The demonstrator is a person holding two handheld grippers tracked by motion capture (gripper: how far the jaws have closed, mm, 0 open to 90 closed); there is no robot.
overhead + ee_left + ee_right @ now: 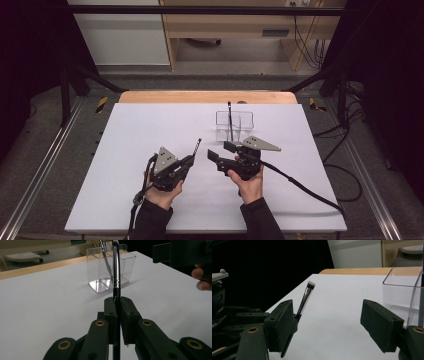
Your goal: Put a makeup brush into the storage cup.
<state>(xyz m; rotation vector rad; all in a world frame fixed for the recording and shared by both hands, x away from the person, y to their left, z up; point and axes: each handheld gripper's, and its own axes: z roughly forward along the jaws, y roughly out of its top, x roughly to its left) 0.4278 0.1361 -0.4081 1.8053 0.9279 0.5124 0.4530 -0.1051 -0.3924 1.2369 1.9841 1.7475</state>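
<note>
Makeup brush, centre frame, clamped by its handle in left gripper: light, stiff, probably slick, best held mid-handle; right gripper spread, empty, beside clear organiser.

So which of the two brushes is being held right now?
The brush clamped in the left gripper, bristles up. The other brush stands in the clear holder, untouched by either gripper.

We look down and forward over the worktop from above; our two jaw-riding cameras sit low, both facing the clear organizer.
</note>
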